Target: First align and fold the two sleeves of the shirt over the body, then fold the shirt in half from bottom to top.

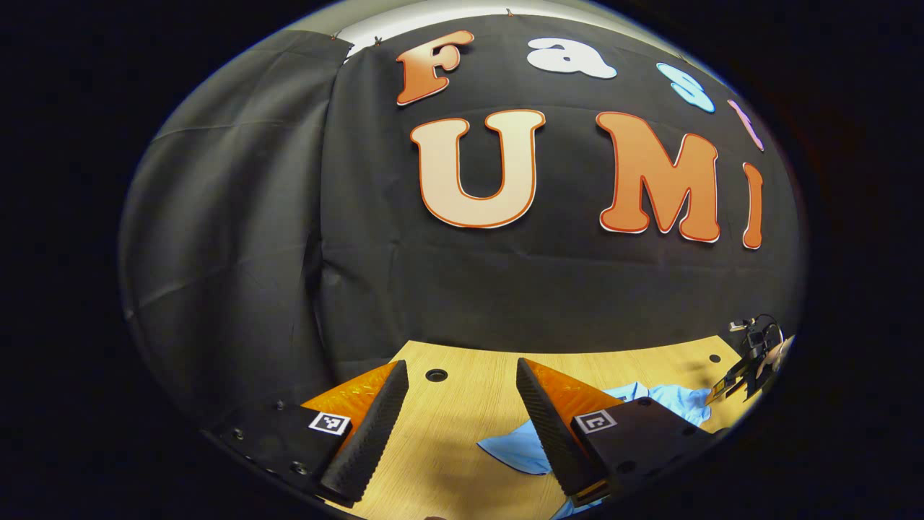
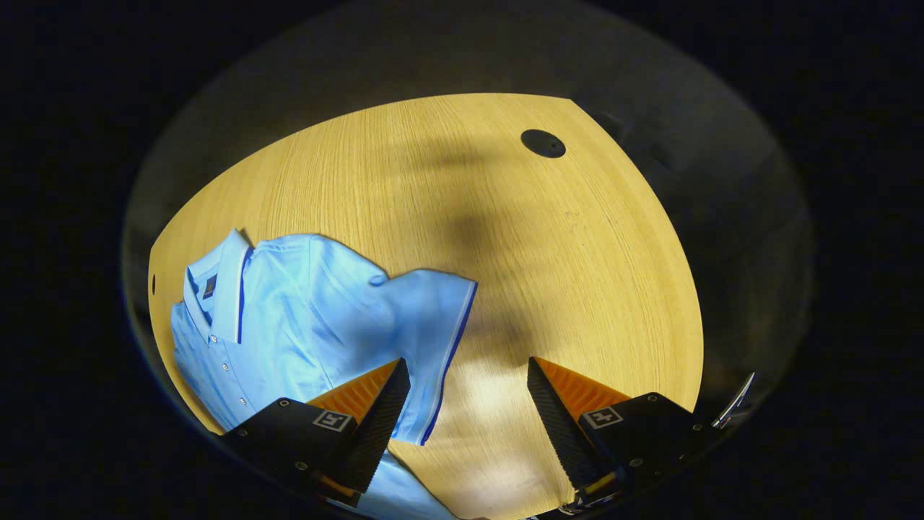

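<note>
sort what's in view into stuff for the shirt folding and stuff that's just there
For the job:
- light blue polo shirt, lying flat, sleeve spread out
- left gripper, jaws open
- right gripper, jaws open over the sleeve edge

Just there:
- wooden table
- round hole in the tabletop
- black cloth wall

Tool: the right tool [image 2: 465, 408] hangs above the worktop with its two fingers spread wide, nothing between them.
Shirt: a light blue short-sleeved polo shirt with dark blue trim [image 2: 289, 325] lies flat at the left, collar toward the far left, buttons visible along the placket.
Sleeve: one short sleeve [image 2: 426, 325] spreads out toward the middle, its hem just beside the tool's left finger [image 2: 379, 422].
Worktop: pale wood-grain worktop [image 2: 505, 238], with a round black hole [image 2: 543, 143] near its far edge.
</note>
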The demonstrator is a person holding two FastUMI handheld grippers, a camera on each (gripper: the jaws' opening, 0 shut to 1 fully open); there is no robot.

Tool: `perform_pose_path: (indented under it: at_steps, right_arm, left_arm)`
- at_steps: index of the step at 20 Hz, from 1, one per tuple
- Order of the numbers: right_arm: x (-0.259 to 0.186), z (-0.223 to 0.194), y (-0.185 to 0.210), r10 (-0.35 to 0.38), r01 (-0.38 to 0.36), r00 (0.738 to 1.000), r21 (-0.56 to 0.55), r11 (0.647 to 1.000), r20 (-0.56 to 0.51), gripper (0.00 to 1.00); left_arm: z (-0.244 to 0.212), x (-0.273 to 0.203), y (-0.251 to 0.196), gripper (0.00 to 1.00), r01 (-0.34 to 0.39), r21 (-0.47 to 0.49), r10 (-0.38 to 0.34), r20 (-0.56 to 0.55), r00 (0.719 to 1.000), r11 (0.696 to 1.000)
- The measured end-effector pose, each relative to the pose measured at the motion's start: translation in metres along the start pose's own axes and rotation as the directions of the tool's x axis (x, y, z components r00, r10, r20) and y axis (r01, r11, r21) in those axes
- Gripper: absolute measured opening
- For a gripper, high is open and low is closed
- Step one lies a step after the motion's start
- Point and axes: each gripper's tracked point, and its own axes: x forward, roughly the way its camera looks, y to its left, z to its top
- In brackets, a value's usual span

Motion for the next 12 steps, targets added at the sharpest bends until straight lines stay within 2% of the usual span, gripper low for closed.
perform_pose_path:
  at_steps: [5,6,7,9,12]
  right_arm:
    - [0.006,-0.003,0.009,0.018,-0.018,0.999,-0.001,1.0,-0.034,0.99]
    - [0.008,-0.005,0.011,0.021,-0.021,0.999,0.005,1.0,-0.035,0.89]
    - [0.007,-0.005,0.014,0.037,-0.037,0.999,0.011,0.999,-0.039,0.91]
    - [0.008,-0.006,0.021,0.068,-0.067,0.997,0.024,0.997,-0.047,0.79]
    - [0.008,-0.003,0.026,0.078,-0.076,0.996,0.051,0.996,-0.037,0.46]
  left_arm:
    - [-0.006,0.001,0.003,0.97,-0.015,0.004,0.015,-0.011,1.0,1.0]
    - [-0.006,0.002,0.004,0.97,-0.016,0.002,0.016,-0.015,1.0,1.0]
    - [-0.008,0.002,0.004,0.97,-0.018,0.0,0.018,-0.018,1.0,1.0]
    - [-0.009,0.001,0.004,0.97,-0.021,0.003,0.021,-0.021,1.0,1.0]
    - [-0.011,0.001,0.006,0.97,-0.024,0.008,0.024,-0.023,0.999,1.0]
